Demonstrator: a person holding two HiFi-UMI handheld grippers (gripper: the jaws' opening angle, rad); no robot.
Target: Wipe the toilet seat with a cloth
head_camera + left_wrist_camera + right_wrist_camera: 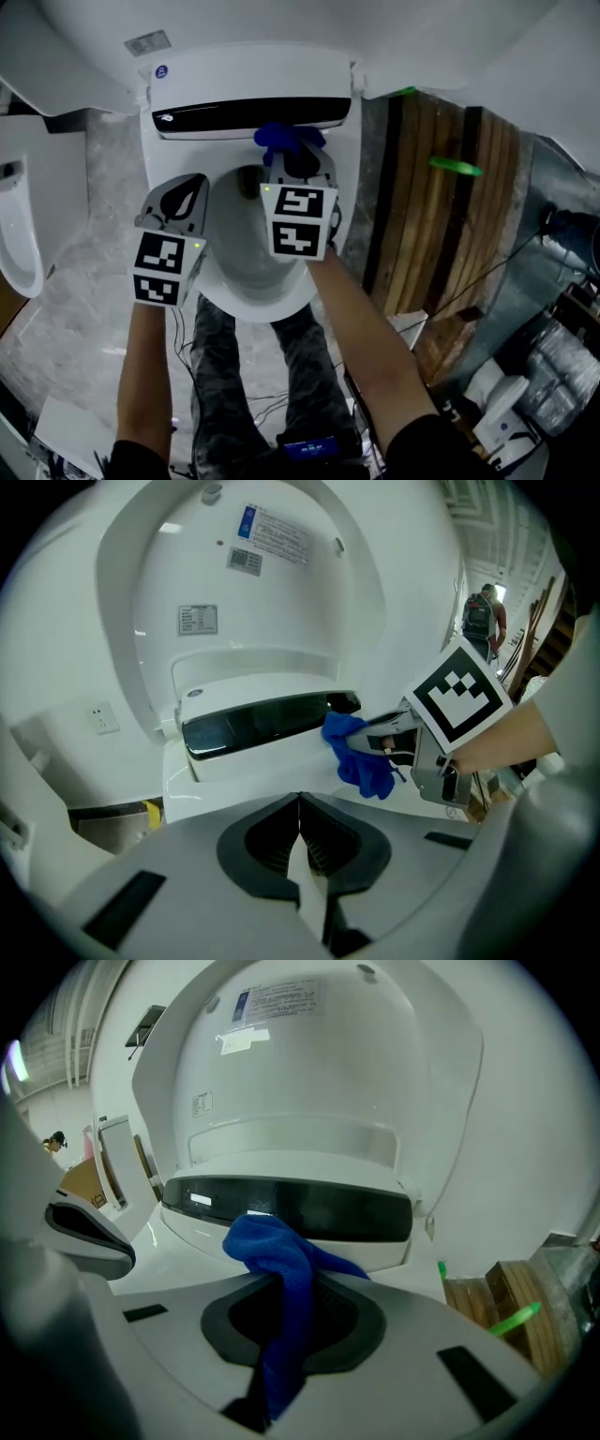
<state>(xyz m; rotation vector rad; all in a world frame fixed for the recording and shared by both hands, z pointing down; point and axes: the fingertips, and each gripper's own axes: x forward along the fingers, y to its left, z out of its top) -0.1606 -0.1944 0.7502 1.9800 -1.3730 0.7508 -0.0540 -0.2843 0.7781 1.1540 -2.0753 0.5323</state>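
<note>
While the right gripper (289, 161) clamps the blue cloth (287, 141) over the far end of the toilet seat (255, 302), near its black panel (248, 114), the left gripper (187, 190) hovers above the seat's left side, jaws together, empty.

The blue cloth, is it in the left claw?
No, the cloth is pinched in the right claw, while the left claw is shut and apart from it.
</note>
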